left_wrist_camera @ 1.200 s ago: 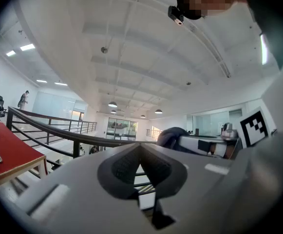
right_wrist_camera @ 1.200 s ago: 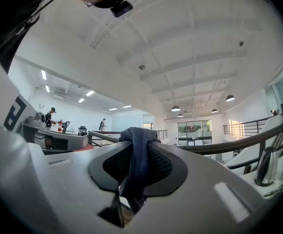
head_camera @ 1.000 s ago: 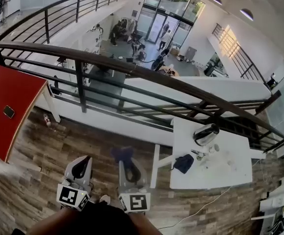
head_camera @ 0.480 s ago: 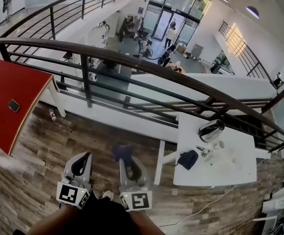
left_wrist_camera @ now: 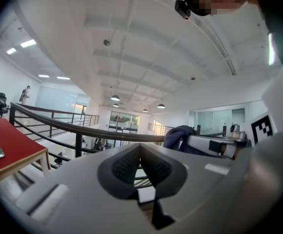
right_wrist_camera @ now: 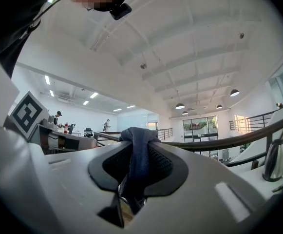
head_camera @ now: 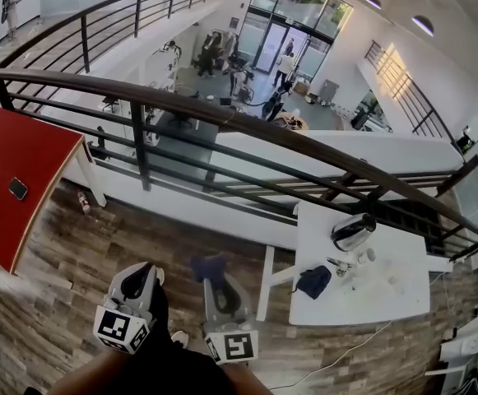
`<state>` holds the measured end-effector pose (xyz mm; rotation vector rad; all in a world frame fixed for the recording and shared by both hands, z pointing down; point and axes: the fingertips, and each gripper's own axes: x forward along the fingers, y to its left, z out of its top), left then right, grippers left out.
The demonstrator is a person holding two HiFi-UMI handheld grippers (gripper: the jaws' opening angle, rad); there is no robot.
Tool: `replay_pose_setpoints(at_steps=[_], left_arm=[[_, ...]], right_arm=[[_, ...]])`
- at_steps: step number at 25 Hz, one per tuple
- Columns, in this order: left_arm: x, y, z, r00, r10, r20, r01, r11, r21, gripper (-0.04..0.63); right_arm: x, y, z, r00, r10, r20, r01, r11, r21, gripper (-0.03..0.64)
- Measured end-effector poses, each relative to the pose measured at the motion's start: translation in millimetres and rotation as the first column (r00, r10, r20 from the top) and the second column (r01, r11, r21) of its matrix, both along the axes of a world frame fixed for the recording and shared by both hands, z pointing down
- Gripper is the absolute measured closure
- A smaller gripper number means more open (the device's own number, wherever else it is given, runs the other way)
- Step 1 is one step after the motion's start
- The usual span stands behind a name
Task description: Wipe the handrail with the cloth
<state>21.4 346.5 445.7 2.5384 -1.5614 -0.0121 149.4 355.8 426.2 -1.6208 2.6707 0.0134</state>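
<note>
a person stands on a wooden floor [head_camera: 74, 253] at the edge of a mezzanine, a gripper in each hand, both held low and close to the body. the dark curved handrail [head_camera: 247, 122] sweeps across the head view well beyond them, above an open atrium. the right gripper [head_camera: 209, 275] is clamped on a dark blue cloth [head_camera: 206, 264]. in the right gripper view the cloth [right_wrist_camera: 140, 152] is pinched between the black pads, bunched over the tips, with a tail hanging down behind them. the cloth is well apart from the handrail and touches no part of it. the left gripper [head_camera: 142, 275] sits just beside the right one. the left gripper view shows its jaws pressed together with nothing between them, and the bunched cloth [left_wrist_camera: 178, 133] at the neighbouring gripper's tip. to the right, near the railing, a white tabletop [head_camera: 387, 299] carries a shiny metal kettle [head_camera: 352, 230], a dark bundle [head_camera: 311, 280] and a few items too small to tell. at the left, a red tabletop [head_camera: 33, 151] holds a phone [head_camera: 16, 188]. people [head_camera: 281, 62] are in view on the lower level beyond the rail
</note>
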Motion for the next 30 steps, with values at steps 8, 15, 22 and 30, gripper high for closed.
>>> replay_pose_setpoints(at_steps=[8, 15, 22, 30], left_arm=[[18.1, -49.8, 12.4, 0.998, 0.058, 0.002, -0.058, 0.998, -0.028, 0.597], [26.6, -108.6, 4.4, 0.995, 0.101, 0.002, -0.101, 0.995, -0.026, 0.597], [-6.6, -197.9, -23.6, 0.994, 0.108, -0.035, -0.107, 0.994, 0.029, 0.597], [-58.4, -258.3, -24.8, 0.998, 0.070, 0.000, -0.070, 0.997, 0.043, 0.597]], right_arm=[[1.6, -41.6, 4.4, 1.000, 0.010, -0.014, -0.011, 1.000, -0.013, 0.541], [1.4, -93.8, 7.7, 0.999, 0.023, -0.035, -0.025, 0.998, -0.060, 0.541], [-40.7, -175.7, 1.7, 0.999, -0.008, -0.040, 0.004, 0.995, -0.095, 0.542], [-82.3, -258.2, 4.2, 1.000, -0.012, -0.029, 0.009, 0.995, -0.097, 0.541]])
